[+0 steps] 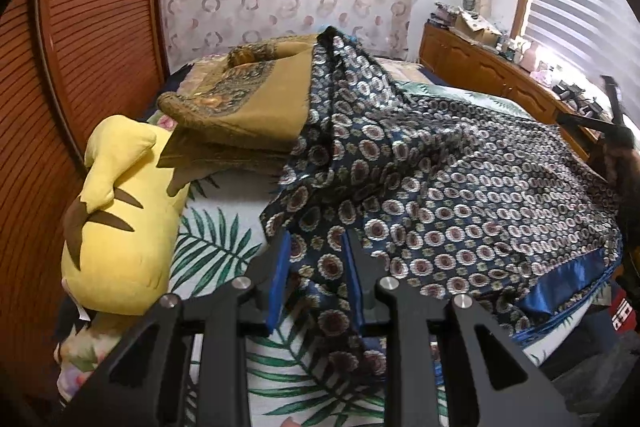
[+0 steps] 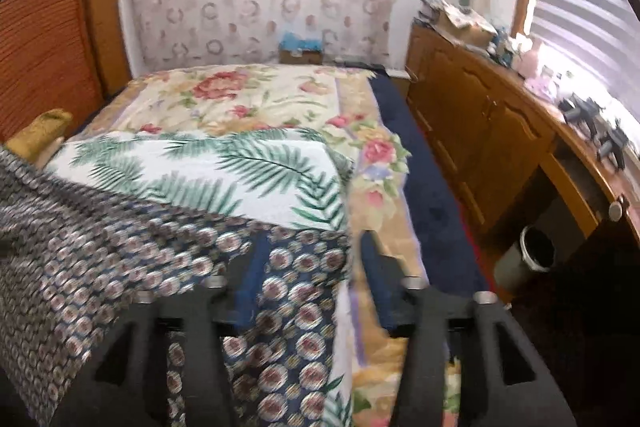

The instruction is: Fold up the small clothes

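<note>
So the bed is covered with a floral quilt, and a white palm-leaf sheet is spread on top of that; the navy patterned cloth lies draped across the leaf sheet, one end bunched up against a folded olive-gold cloth further back. A yellow plush toy lies along the bed's left edge, just beside the gold cloth.

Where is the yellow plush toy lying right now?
In the left wrist view the yellow plush toy lies on the bed's left edge, against the slatted wooden door, just below the folded olive cloth and left of the navy patterned scarf.
</note>
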Motion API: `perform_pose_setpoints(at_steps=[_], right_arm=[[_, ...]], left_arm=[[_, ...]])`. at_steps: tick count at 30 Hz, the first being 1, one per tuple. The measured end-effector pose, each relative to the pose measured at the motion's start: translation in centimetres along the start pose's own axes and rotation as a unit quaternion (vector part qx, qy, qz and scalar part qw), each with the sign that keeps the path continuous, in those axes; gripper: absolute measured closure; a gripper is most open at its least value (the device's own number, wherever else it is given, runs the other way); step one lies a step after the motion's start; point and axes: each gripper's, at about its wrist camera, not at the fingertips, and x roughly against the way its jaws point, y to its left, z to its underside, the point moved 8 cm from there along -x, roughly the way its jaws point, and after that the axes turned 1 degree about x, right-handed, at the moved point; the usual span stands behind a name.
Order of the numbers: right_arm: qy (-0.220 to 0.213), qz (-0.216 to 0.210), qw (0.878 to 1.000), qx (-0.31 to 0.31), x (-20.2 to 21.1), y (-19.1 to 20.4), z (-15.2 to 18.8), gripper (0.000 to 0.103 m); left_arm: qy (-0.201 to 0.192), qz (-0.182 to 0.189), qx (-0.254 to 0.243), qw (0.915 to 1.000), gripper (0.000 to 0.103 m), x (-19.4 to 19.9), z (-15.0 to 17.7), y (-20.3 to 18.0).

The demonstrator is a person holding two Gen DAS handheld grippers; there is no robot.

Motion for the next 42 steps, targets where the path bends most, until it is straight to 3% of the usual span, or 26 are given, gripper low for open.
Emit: perform_pose_setpoints(at_steps=[7, 11, 16, 18, 25, 27, 29, 35, 42], right_arm=[[-0.015, -0.046, 0.997, 0.056, 3.7, 5.0, 2.5, 0.048], [-0.018, -0.075, 0.994, 0.077, 5.0, 8.0, 4.2, 0.047], [-0.013, -0.103, 0.99, 0.096, 5.5, 10.9, 5.7, 0.047], [-0.01, -0.109, 0.989, 0.1, 5.5, 11.8, 6.3, 0.047], [0.012, -0.126, 0.984, 0.126, 5.1, 14.1, 8.9, 0.046], [0.021, -0.126, 0.984, 0.127, 5.1, 14.4, 9.7, 0.028], [0.028, -0.141, 0.982, 0.121, 5.1, 14.8, 10.5, 0.022], [0.043, -0.143, 0.98, 0.133, 5.0, 15.4, 12.6, 0.022], [0.043, -0.145, 0.981, 0.122, 4.9, 14.9, 12.7, 0.022]], left_arm=[[0.003, -0.025, 0.0, 0.9997, 0.079, -1.1, -0.2, 1.2], [0.016, -0.013, 0.006, 0.9998, 0.078, -2.1, -0.3, 1.5], [0.063, 0.016, 0.021, 0.9977, 0.077, -4.0, 1.1, 1.4], [0.058, 0.021, 0.023, 0.9979, 0.077, -4.0, 1.1, 1.3], [0.062, 0.021, 0.034, 0.9973, 0.077, -4.7, 0.2, 1.6], [0.063, 0.015, 0.028, 0.9975, 0.077, -5.0, -0.1, 1.4], [0.063, 0.008, 0.019, 0.9978, 0.077, -5.3, -0.3, 1.4], [0.064, -0.006, 0.002, 0.9979, 0.077, -6.1, -0.8, 1.3], [0.061, 0.0, -0.002, 0.9981, 0.077, -6.1, -0.8, 1.2]])
